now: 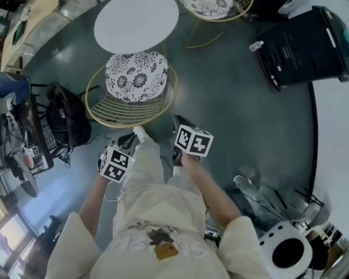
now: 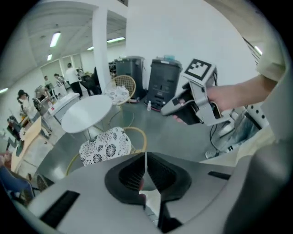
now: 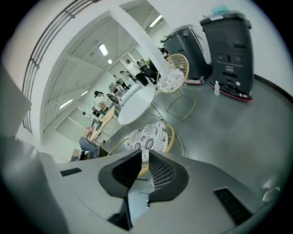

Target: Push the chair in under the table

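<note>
A wire chair (image 1: 131, 111) with a gold frame and a black-and-white floral cushion (image 1: 136, 76) stands just in front of the round white table (image 1: 136, 24), its seat outside the tabletop. Both grippers hover short of the chair's near rim, touching nothing. My left gripper (image 1: 128, 141) is at the near left of the chair; its pads (image 2: 137, 176) stand almost together with nothing between them. My right gripper (image 1: 180, 122) is at the near right, with a narrow gap between its jaws and nothing in it. The cushion (image 3: 149, 137) and table (image 3: 136, 105) show beyond the right gripper (image 3: 145, 154).
A second wire chair (image 1: 215, 8) stands at the far right of the table. Black bins (image 1: 302, 46) and a small bottle (image 1: 256, 46) stand at the right. A black backpack (image 1: 68, 114) lies left of the chair. A white round device (image 1: 286, 250) is at the bottom right.
</note>
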`<action>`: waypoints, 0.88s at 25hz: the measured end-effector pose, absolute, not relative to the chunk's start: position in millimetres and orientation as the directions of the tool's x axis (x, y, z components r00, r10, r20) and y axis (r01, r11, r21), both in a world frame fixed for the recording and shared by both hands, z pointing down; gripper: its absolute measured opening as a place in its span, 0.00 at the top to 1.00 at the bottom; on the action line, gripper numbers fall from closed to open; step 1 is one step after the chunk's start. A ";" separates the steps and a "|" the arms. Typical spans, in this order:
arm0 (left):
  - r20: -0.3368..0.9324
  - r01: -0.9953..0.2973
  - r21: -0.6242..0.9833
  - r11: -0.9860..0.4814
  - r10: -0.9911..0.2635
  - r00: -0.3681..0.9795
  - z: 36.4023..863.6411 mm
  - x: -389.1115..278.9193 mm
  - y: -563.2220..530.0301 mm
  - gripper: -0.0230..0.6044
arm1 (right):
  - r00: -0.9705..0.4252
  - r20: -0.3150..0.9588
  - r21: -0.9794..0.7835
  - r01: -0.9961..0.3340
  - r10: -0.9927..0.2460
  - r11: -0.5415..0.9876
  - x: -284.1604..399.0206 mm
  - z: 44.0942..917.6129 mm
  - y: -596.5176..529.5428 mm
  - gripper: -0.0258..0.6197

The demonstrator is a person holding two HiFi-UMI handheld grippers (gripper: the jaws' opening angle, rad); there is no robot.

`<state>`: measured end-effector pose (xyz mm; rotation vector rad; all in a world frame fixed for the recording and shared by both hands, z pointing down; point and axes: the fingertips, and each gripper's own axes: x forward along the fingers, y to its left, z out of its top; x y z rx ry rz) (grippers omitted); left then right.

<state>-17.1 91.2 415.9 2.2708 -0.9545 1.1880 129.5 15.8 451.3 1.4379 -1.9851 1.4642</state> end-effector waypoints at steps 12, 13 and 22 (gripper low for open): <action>0.567 -0.857 0.298 -0.420 -0.644 0.513 231.4 33.2 102.7 0.95 | -0.629 0.441 -0.492 -0.766 -0.641 0.413 158.4 246.7 68.9 0.93; 0.548 -0.860 0.292 -0.419 -0.664 0.509 220.9 38.3 104.9 0.95 | -0.632 0.420 -0.472 -0.765 -0.652 0.437 159.8 234.5 73.4 0.93; 0.420 -0.829 0.302 -0.471 -0.715 0.559 168.5 98.3 144.1 0.95 | -0.705 0.329 -0.329 -0.709 -0.628 0.623 139.1 174.7 127.8 0.93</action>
